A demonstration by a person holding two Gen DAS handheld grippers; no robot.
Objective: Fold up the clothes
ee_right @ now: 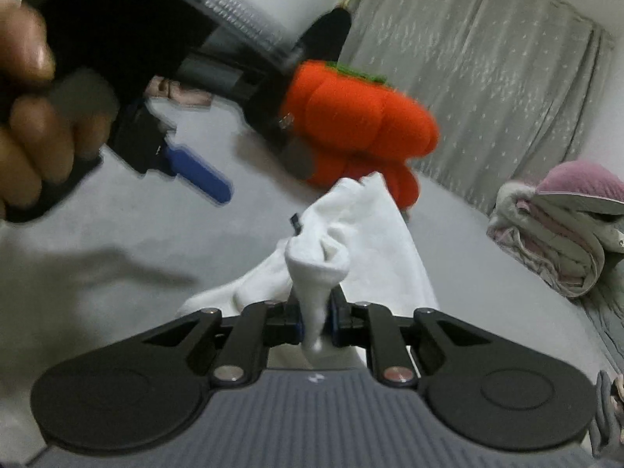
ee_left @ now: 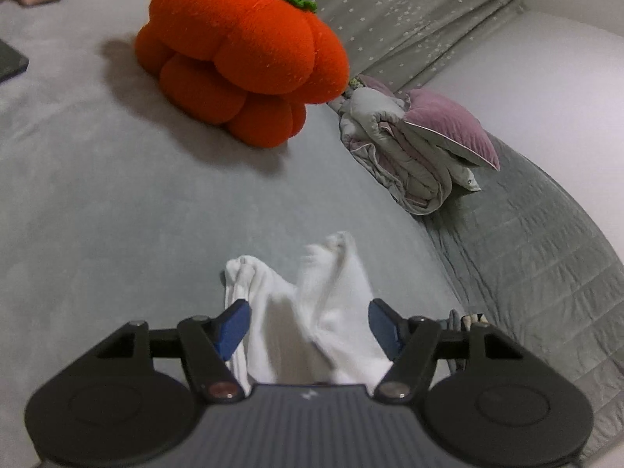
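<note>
the white garment (ee_right: 351, 234) lies bunched on the grey bed (ee_left: 117, 214), on the near side of the orange pumpkin plush (ee_left: 241, 50). the right claw (ee_right: 316, 319) is clamped narrow on a twisted fold of that garment, the cloth squeezed between its two blue pads and rising in a knot just ahead of them. in the left wrist view the left claw (ee_left: 310, 327) stands wide, its two blue fingers (ee_left: 234, 325) either side of a raised ridge of the same white cloth; whether they touch it is unclear. in the right wrist view a hand (ee_right: 35, 117) holds the left tool, blurred, up to the left of the plush. there is one garment and one plush. right of the plush sits one folded quilt bundle (ee_left: 409, 156) with one pink pillow (ee_left: 452, 128) on it.
</note>
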